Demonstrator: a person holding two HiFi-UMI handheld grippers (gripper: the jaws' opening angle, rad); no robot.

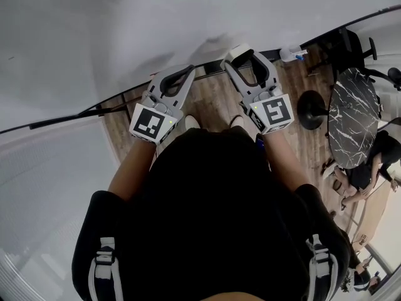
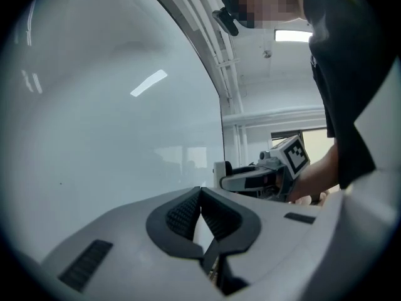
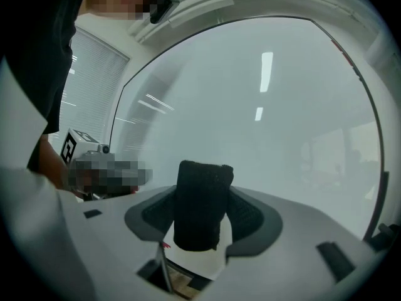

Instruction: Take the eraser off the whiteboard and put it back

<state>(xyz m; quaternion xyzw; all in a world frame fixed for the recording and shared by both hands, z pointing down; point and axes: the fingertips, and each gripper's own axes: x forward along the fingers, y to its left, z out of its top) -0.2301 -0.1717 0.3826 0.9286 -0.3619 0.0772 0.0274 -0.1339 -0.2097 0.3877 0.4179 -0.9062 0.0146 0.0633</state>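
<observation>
Whiteboard [image 1: 94, 36], broad, glossy and pale, spreads ahead of both claws. Facing it, the right claw [image 3: 202, 200] clamps the eraser [image 3: 202, 190], a black, fuzzy, round-cornered block, long axis upright. Beside it, the left claw [image 2: 200, 193] is clenched, holding nothing.

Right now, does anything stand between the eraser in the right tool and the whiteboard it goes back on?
Nothing visible does. The right tool grips the eraser, and only bare whiteboard lies ahead of it. The left tool, shut and empty, sits off to the side, not in the path.
</observation>
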